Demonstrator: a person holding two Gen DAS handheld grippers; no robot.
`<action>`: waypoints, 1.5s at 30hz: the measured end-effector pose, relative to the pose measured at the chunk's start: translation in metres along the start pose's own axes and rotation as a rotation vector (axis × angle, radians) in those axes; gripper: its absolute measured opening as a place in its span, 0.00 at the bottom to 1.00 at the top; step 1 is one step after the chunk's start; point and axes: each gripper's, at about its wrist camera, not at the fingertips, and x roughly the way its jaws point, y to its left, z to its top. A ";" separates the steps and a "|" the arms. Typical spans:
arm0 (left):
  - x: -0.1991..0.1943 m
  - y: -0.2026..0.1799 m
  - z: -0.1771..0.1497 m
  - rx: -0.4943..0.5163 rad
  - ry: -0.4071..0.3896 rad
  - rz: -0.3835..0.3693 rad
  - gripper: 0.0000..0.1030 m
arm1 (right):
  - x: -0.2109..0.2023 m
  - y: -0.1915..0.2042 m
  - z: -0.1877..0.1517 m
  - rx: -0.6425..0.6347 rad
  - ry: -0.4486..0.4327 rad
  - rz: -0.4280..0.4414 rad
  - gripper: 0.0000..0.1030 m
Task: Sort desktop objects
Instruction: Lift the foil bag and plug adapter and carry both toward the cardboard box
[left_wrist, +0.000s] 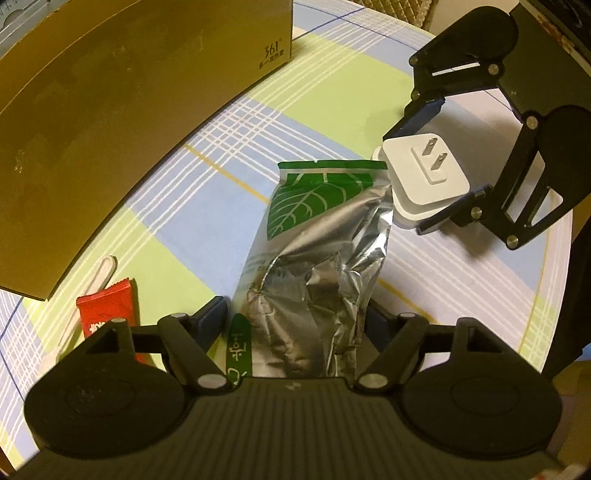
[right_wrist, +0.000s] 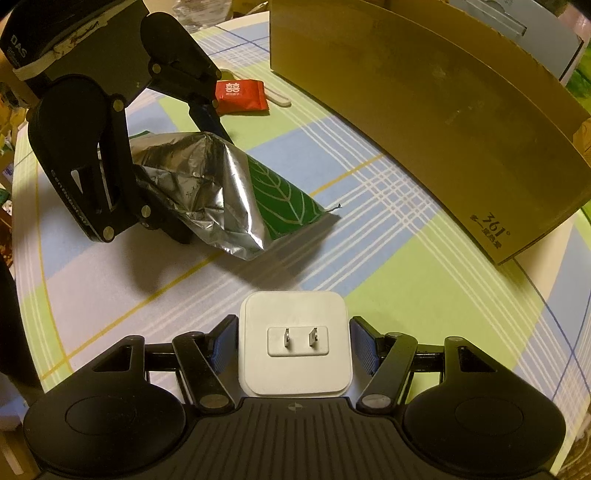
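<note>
The left gripper (left_wrist: 295, 317) clamps a crinkled silver-and-green foil pouch (left_wrist: 314, 236) mid-table; the right gripper (right_wrist: 293, 336) pinches a square white plug adapter (right_wrist: 295, 343) nearby. The slick pouch could slip, or both could collide near the far brown cardboard box (right_wrist: 424, 103).

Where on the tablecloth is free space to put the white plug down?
Free: the cloth between the cardboard box and the foil pouch, ahead of the plug. Crowded: near the red sachet and left tongs.
</note>
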 end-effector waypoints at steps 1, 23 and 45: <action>0.000 -0.001 0.001 0.001 0.002 -0.001 0.70 | 0.000 0.000 0.000 -0.001 0.000 0.000 0.60; -0.020 -0.015 0.003 -0.020 -0.044 0.054 0.43 | -0.010 0.006 0.004 0.030 -0.036 -0.056 0.60; -0.078 0.004 -0.002 -0.343 -0.241 0.188 0.42 | -0.050 -0.018 0.021 0.341 -0.195 -0.215 0.60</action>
